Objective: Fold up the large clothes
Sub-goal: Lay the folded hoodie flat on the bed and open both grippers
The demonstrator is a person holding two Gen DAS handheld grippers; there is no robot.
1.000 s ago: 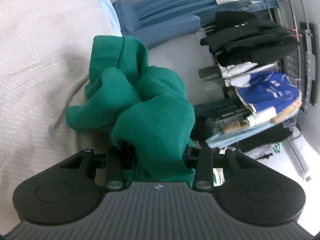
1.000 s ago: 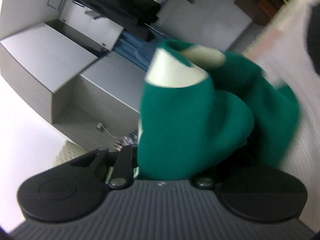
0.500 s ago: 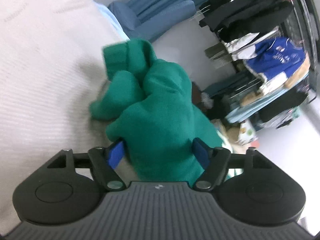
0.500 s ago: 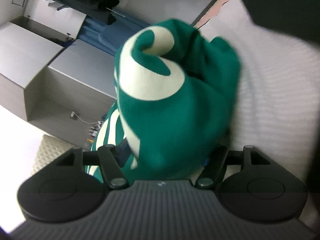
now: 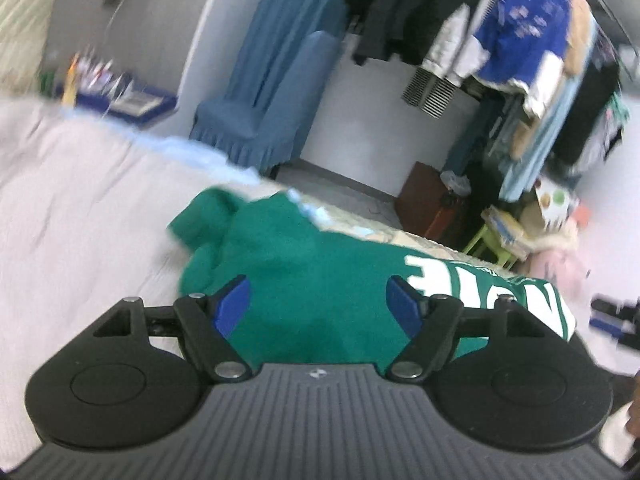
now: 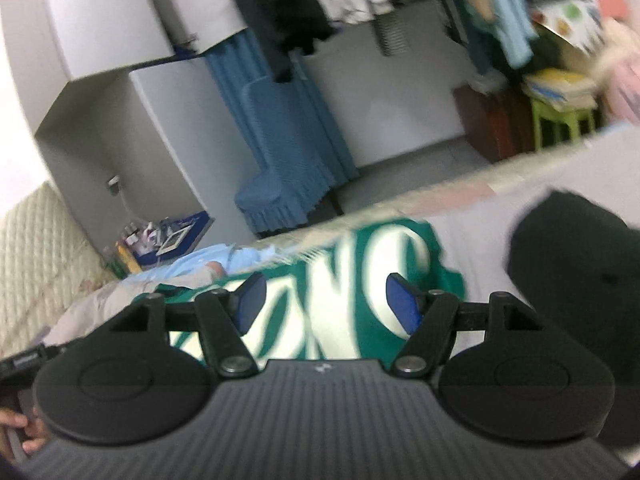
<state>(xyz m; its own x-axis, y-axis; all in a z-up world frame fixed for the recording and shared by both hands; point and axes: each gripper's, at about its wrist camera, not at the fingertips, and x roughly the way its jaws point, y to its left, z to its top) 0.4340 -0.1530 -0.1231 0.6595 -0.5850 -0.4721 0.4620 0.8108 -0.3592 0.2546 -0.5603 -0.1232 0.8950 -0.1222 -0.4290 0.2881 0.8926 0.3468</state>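
Pale quilted bed covering [image 5: 72, 208] forms the work surface, with a blue skirted chair [image 5: 276, 92] against the far wall and a crowded rail of hanging clothes [image 5: 520, 36] beyond the foot of the bed. On this covering lies the green fleece sweatshirt with large white lettering [image 5: 304, 280], spread low and broad, its letters readable in both wrist views [image 6: 360, 280]; one bunched end, probably a sleeve or hood, is heaped toward the left in the left wrist view. The left gripper [image 5: 318, 304] stands with its blue-padded jaws parted and nothing pinched between them, the green cloth lying beneath and beyond them. The right gripper [image 6: 322, 304] shows the same condition: jaws apart, pads bare, lettered cloth below. Since earlier frames are given: both pairs of jaws have just been opening, and the garment, bunched up between them a second ago, now rests on the bed. This suggests the sweatshirt was set down so it could be laid out for folding. A dark, rounded garment [image 6: 580, 272] sits to the right, apart from the green one.
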